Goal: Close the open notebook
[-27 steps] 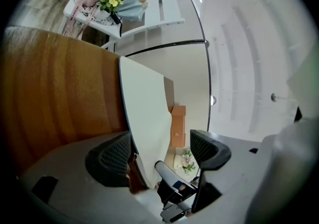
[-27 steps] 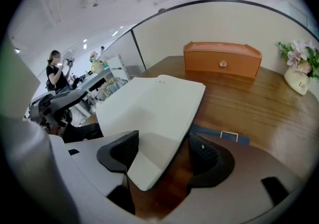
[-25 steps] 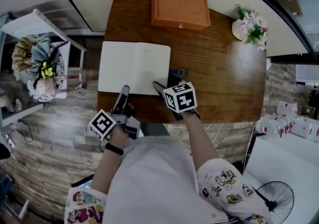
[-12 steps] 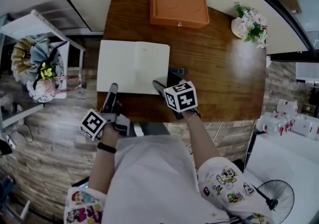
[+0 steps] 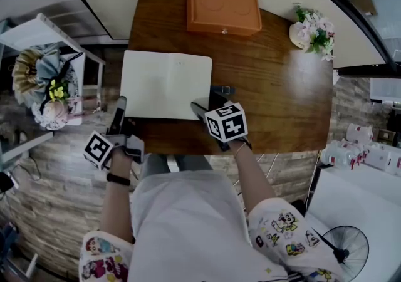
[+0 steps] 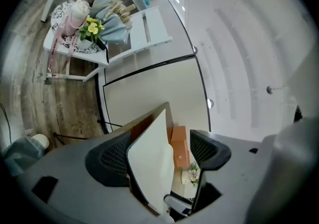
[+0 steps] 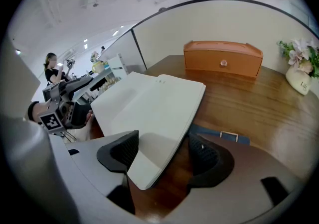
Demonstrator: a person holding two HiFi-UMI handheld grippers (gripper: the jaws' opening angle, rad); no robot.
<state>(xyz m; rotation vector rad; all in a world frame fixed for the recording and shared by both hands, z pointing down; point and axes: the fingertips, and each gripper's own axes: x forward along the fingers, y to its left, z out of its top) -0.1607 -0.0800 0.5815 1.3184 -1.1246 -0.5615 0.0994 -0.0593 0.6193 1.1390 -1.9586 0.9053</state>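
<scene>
Brown wood of the table (image 5: 282, 105) fills the middle of the head view, with grey plank floor around it. We see the notebook (image 5: 166, 84) lying open and flat on the table, both white pages up. Its left edge reaches the table's edge and seems to go a little over it.

Behind the notebook stands an orange box (image 5: 223, 11). Far to the right of the notebook is a flower pot (image 5: 312, 31), and just beside its right edge lies a flat blue thing (image 5: 224, 91).

Our right gripper (image 5: 202, 110) is at the near right corner of the notebook. Its jaws are wide apart, with that corner between them, and they do not press on it. Our left gripper (image 5: 119, 104) is just beside the near left corner, also with jaws wide and holding nothing. We cannot tell if it touches the page.

We think the closing has not yet begun. The danger, in our judgement, is that the right jaws push the corner and do not lift it. Then the whole notebook could slide left, further over the edge. The jaws could also catch only one thin page and bend it.
</scene>
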